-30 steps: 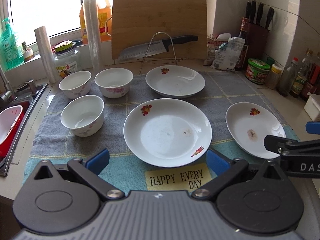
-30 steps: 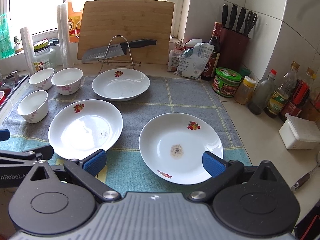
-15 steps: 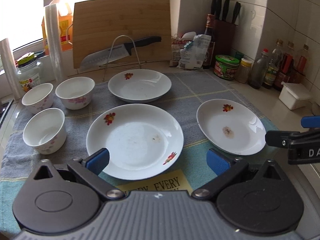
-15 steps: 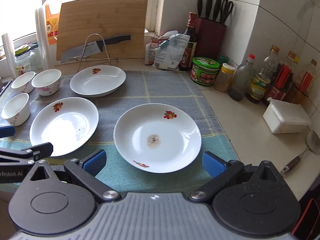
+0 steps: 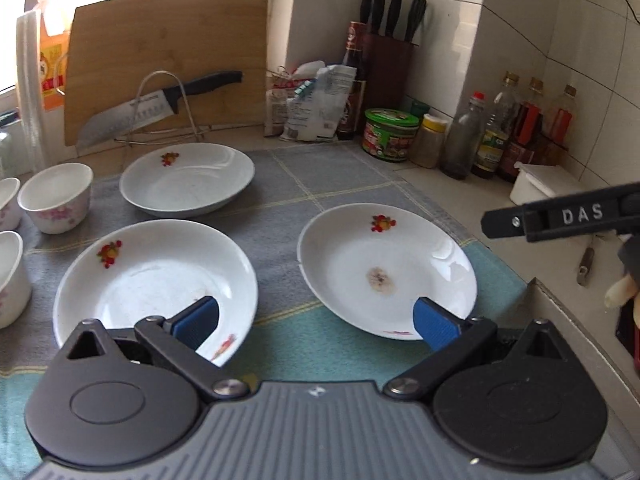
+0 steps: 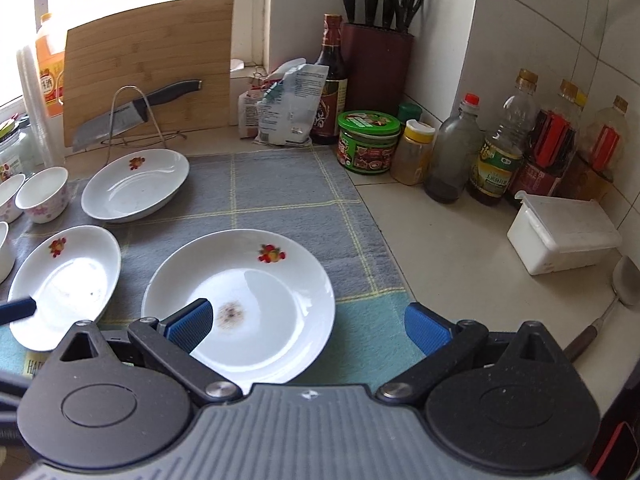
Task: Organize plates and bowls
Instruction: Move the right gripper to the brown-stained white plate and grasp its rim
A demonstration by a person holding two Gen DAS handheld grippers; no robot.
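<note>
Three white flowered plates lie on a grey-and-teal towel [image 5: 332,184]: a back plate [image 5: 188,184], a front-left plate [image 5: 152,272] and a stained right plate [image 5: 384,256]. White bowls [image 5: 56,196] stand at the left edge. My left gripper [image 5: 316,322] is open, low over the gap between the two front plates, one pad over each rim. My right gripper [image 6: 308,328] is open over the right half of the stained plate [image 6: 272,292], holding nothing; it also shows as a dark bar, the right gripper [image 5: 560,216], at the edge of the left wrist view.
A cutting board [image 6: 148,68] and a knife on a wire rack [image 6: 132,114] stand behind the towel. A green jar [image 6: 368,140], bottles [image 6: 500,152], a knife block [image 6: 376,60] and a white box [image 6: 560,236] line the right wall. A spatula [image 6: 616,292] lies right.
Both views have swung right and closer to the counter. The stained plate now sits right in front of the right gripper, and the bowls have slid to the left edge. Both grippers stay open.
</note>
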